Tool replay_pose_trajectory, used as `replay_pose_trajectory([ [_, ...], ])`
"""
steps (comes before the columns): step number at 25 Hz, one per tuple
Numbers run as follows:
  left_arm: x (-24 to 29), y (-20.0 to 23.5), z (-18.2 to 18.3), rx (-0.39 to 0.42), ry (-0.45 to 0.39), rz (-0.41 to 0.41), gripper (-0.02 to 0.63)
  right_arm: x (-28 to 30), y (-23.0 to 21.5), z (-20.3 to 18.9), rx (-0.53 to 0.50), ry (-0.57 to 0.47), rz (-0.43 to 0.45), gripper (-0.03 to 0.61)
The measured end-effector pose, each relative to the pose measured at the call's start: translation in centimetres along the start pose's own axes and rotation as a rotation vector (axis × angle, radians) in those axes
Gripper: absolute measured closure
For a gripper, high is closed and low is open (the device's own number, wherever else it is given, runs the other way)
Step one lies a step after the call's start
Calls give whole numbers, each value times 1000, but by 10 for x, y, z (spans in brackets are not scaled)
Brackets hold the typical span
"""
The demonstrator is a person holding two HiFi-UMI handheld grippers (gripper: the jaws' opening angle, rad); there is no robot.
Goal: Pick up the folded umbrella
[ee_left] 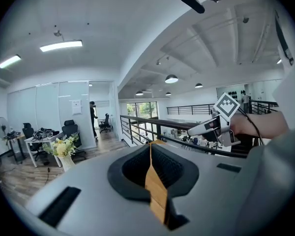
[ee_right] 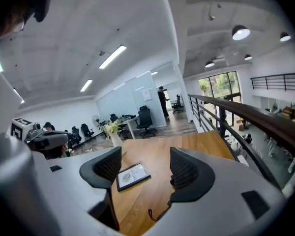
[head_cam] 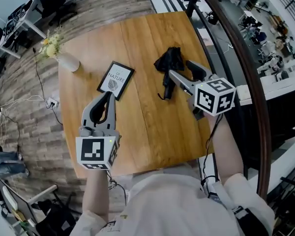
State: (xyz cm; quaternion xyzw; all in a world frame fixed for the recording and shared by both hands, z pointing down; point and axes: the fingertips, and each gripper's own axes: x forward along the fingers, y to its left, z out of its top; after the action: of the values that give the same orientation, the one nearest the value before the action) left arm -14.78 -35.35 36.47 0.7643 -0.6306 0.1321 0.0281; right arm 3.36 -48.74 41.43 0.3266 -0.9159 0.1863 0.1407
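The folded umbrella [head_cam: 168, 69], black, lies on the far right part of the wooden table [head_cam: 137, 136], its strap end toward the near side; to its left lies a framed picture [head_cam: 115, 80], well apart from it; a white vase of flowers [head_cam: 65, 59] stands near the far left edge of the table; the right hand-held gripper [head_cam: 180, 69] is released, its jaws wide apart with nothing held between them, and it hangs over the near end of the umbrella; in the right gripper view only a dark bit of the umbrella and its strap loop show beside the right jaw, and contact cannot be told; the left hand-held gripper [head_cam: 108, 96] is clenched on nothing, its jaws pressed together, and is held over the near left part of the table, just near of the framed picture.
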Motion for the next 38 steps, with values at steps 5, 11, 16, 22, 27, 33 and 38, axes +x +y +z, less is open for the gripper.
replay_pose_trajectory([
  [5,31,1,-24,-7,63,27,589,43,-46,-28,133,29,-63,258],
  [11,62,-3,-64,-105,158,4,590,92,-101,-89,181,149,-185,252],
  [16,74,-6,-108,-116,246,2,589,123,-130,-153,151,292,-263,251],
  [22,84,-12,-151,-176,345,-20,589,147,-141,-217,241,424,-296,232],
  [27,86,-19,-169,-160,391,-49,589,162,-143,-247,203,462,-300,230],
  [33,81,-12,-190,-220,430,-40,589,169,-150,-253,260,498,-269,250],
  [38,79,0,-179,-260,399,-27,589,154,-147,-249,402,492,-196,324],
])
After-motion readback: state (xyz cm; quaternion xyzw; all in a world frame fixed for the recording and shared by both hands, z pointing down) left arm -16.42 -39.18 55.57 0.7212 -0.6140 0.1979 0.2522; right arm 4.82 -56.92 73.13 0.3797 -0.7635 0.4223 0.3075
